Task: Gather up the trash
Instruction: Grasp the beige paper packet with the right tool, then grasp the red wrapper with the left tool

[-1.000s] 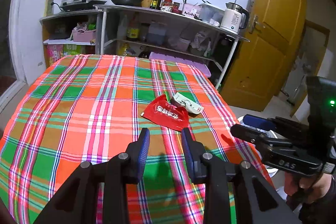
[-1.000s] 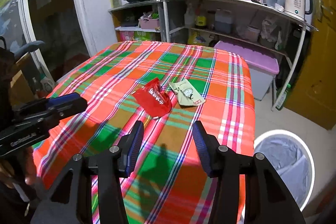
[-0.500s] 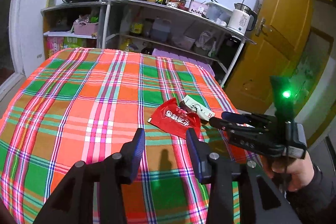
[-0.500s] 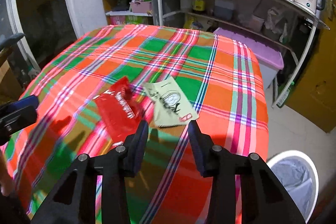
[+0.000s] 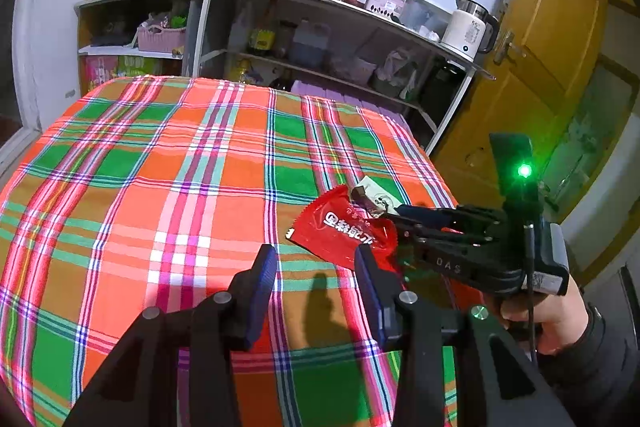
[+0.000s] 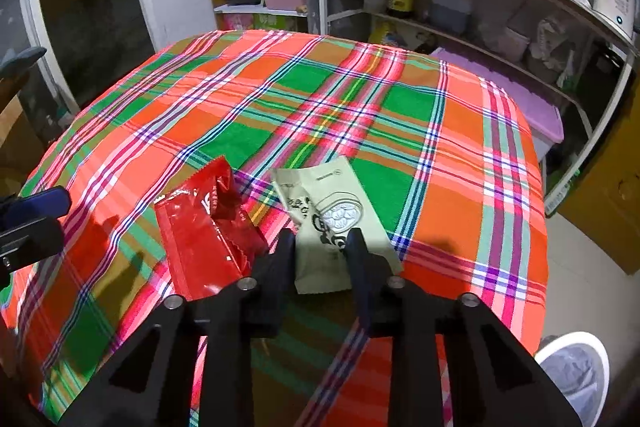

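A red snack wrapper [image 5: 340,227] and a pale green wrapper [image 6: 332,215] lie side by side near the right edge of the plaid tablecloth [image 5: 160,187]. My right gripper [image 6: 320,247] is open, its fingers on either side of the near end of the green wrapper; it also shows in the left wrist view [image 5: 392,217], low over that wrapper. My left gripper [image 5: 314,267] is open and empty, just short of the red wrapper [image 6: 204,239]. The left gripper's fingertip [image 6: 40,205] shows at the left edge of the right wrist view.
A white bin with a grey liner [image 6: 576,375] stands on the floor right of the table. Metal shelves [image 5: 320,39] with pots, bottles and a kettle [image 5: 470,29] line the far wall. A yellow door [image 5: 552,47] is at the right.
My right gripper has moved forward and down over the table until its fingers straddle the green wrapper. My left gripper has come a little closer to the red wrapper.
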`<state>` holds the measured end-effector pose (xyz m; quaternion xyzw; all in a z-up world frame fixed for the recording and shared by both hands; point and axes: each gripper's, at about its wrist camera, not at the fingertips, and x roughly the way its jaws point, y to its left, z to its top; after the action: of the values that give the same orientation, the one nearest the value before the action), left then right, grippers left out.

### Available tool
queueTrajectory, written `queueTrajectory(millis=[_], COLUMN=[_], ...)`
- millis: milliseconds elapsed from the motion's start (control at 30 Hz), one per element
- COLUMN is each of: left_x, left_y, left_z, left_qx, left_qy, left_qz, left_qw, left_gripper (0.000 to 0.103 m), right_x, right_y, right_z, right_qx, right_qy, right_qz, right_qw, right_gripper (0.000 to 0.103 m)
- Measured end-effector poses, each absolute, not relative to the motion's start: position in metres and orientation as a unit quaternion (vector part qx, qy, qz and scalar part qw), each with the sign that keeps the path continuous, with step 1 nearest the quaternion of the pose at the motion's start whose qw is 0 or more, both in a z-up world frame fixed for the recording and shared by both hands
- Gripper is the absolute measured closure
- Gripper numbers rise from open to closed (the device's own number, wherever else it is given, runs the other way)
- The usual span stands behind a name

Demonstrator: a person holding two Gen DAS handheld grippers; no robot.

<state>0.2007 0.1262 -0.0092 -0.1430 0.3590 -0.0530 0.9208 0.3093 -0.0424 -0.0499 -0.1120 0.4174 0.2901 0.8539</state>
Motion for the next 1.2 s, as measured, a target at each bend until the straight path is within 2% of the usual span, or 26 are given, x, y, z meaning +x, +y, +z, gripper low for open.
queueTrajectory(millis=[133,567,733,1200], left_x=[0.205,0.206,0.215,0.255], left_y=[0.124,0.126,0.116,0.074], left_z=[-0.009,-0.010,-0.015,-0.041], left_qx=[-0.148,-0.151,-0.141,-0.085], left_qy=[0.362,0.366,0.376,0.419], left_qz=[-0.057,-0.036,-0.041,-0.034], left_qw=[0.919,0.918,0.915,0.904], left_gripper=[0.063,0.063,0.056,0.055], right_x=[0.303,0.260,0.260,0.269], right_y=[-0.043,-0.040,-0.056,-0.110], right_z=[-0.048,-0.041,-0.037,-0.037], right_qx=[-0.106,-0.085,-0.071,-0.032], right_qy=[0.418,0.417,0.412,0.414], right_qz=[0.305,0.367,0.349,0.313], right_qw=[0.849,0.827,0.838,0.854], right_gripper=[0.085,0.086,0.087,0.087])
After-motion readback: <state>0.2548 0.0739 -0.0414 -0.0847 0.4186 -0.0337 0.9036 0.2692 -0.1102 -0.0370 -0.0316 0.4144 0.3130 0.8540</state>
